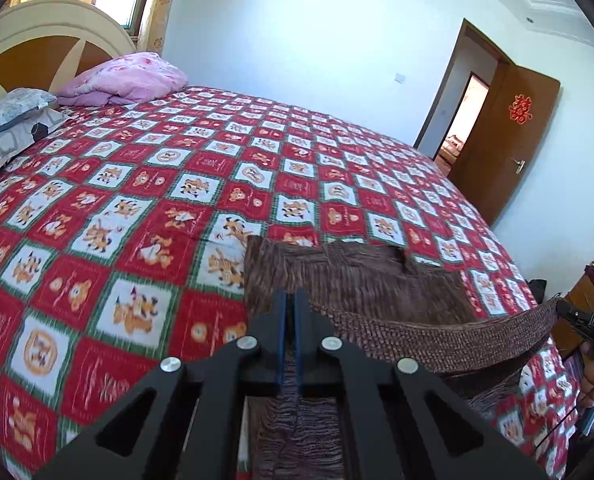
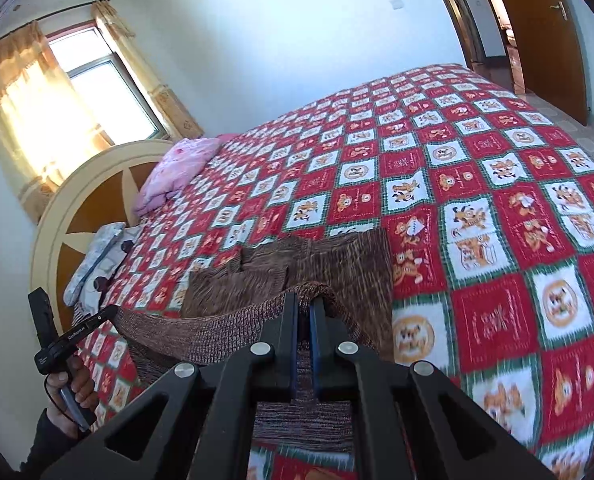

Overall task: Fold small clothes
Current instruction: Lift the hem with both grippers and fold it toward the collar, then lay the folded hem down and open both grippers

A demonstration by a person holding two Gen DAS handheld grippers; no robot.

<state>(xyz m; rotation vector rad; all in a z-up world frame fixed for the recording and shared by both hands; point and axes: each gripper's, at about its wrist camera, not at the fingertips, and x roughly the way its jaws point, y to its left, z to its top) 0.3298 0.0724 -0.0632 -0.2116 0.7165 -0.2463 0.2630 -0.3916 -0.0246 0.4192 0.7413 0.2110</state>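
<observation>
Both grippers pinch the brown knit garment: left gripper and right gripper each have fingers pressed together on its lifted edge. Beyond the fingertips, its far part lies on the red checked bedspread; below them, the black frames hide the cloth.

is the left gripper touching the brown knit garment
Touching: the left wrist view shows the left gripper shut on the brown knit garment's edge.

Knit garment on the bed near its front edge, pillows at the headboard far left, door beyond the bed's right side.
</observation>
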